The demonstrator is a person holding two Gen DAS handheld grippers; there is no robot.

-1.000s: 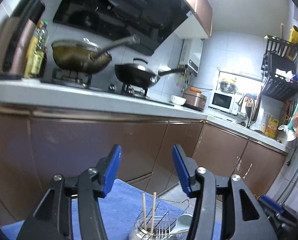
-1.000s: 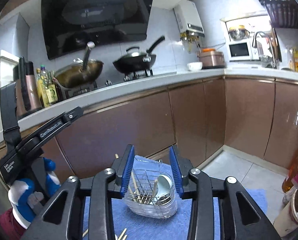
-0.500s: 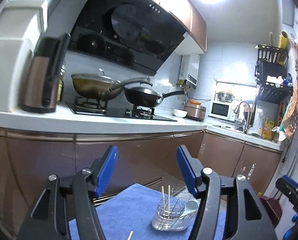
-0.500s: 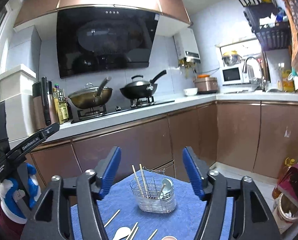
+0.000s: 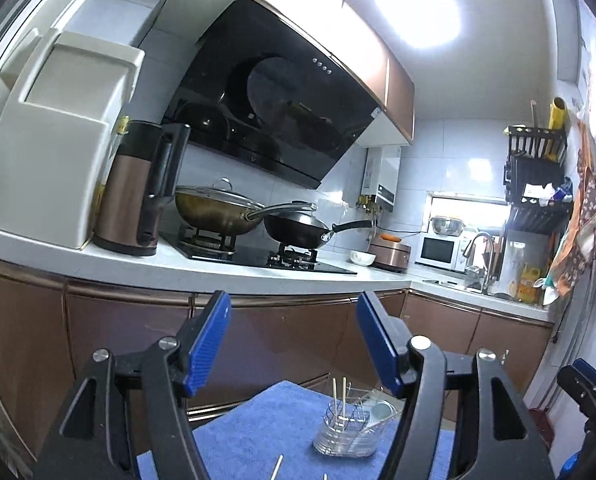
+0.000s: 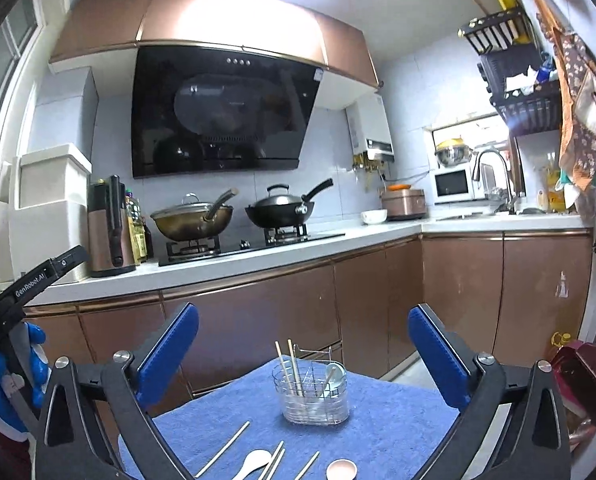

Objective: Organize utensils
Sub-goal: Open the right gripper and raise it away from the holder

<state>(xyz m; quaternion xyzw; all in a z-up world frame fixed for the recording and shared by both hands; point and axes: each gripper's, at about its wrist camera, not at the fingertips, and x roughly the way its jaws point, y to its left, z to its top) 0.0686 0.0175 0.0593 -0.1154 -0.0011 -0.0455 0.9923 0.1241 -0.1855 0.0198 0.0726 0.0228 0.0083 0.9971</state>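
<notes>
A clear utensil holder (image 6: 313, 396) with a wire rack stands on a blue cloth (image 6: 378, 432); it holds two chopsticks (image 6: 291, 368) and a white spoon (image 6: 332, 374). Loose chopsticks (image 6: 222, 449), a white spoon (image 6: 253, 462) and a small round spoon bowl (image 6: 341, 470) lie on the cloth in front. My right gripper (image 6: 302, 352) is open and empty, raised well back from the holder. In the left wrist view the holder (image 5: 352, 428) sits low between the fingers. My left gripper (image 5: 293, 344) is open and empty, also raised.
Brown cabinets (image 6: 257, 320) and a white counter (image 6: 217, 268) lie behind the cloth, with two woks (image 6: 193, 220) on the stove and a kettle (image 6: 109, 228). A sink (image 6: 494, 184) and microwave (image 6: 452, 186) are at right. A red dustpan (image 6: 582, 376) stands on the floor.
Both grippers have pulled back and up from the holder, which now looks smaller. The right gripper's jaws have opened wider. Loose utensils have come into the right wrist view.
</notes>
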